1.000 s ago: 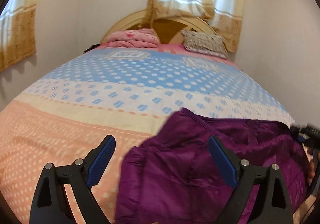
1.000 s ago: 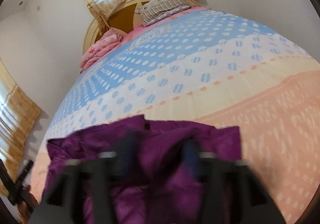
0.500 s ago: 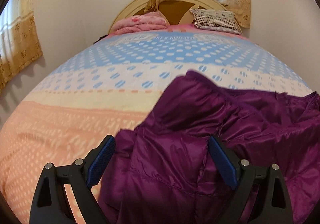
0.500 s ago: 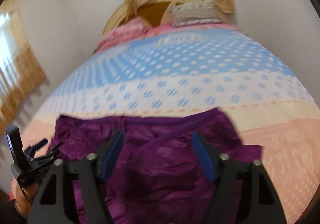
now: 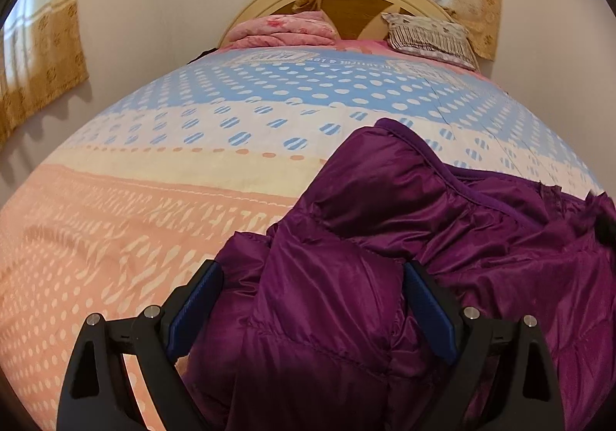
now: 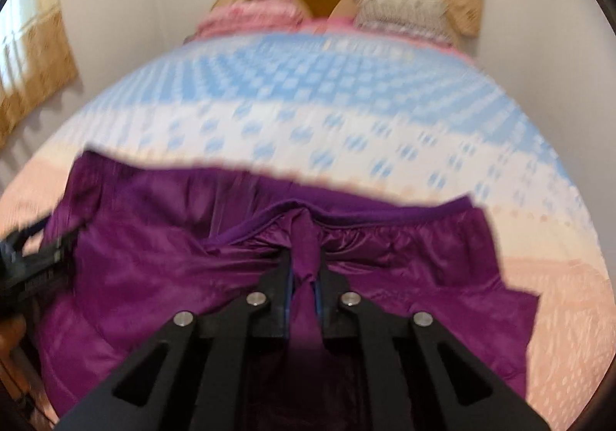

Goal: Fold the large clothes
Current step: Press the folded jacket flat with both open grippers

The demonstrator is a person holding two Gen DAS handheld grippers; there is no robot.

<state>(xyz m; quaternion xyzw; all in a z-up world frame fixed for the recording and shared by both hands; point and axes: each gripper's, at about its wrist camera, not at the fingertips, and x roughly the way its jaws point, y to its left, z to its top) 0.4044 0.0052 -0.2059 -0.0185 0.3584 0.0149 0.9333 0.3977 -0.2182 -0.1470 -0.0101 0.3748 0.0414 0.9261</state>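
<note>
Our right gripper (image 6: 304, 277) has just clamped a fold of the purple puffer jacket (image 6: 161, 277) while our left gripper (image 5: 312, 300) gapes wide astride its bulk, so folding can begin.

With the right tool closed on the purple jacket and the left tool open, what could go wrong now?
1. The right tool pinches only a narrow bunch of the purple jacket; the shiny fabric may slip out when pulled.
2. The left tool stands open around a thick fold; closing here may catch several layers.
3. Pulling from one side only could drag the jacket across the bedspread and crease it.
</note>
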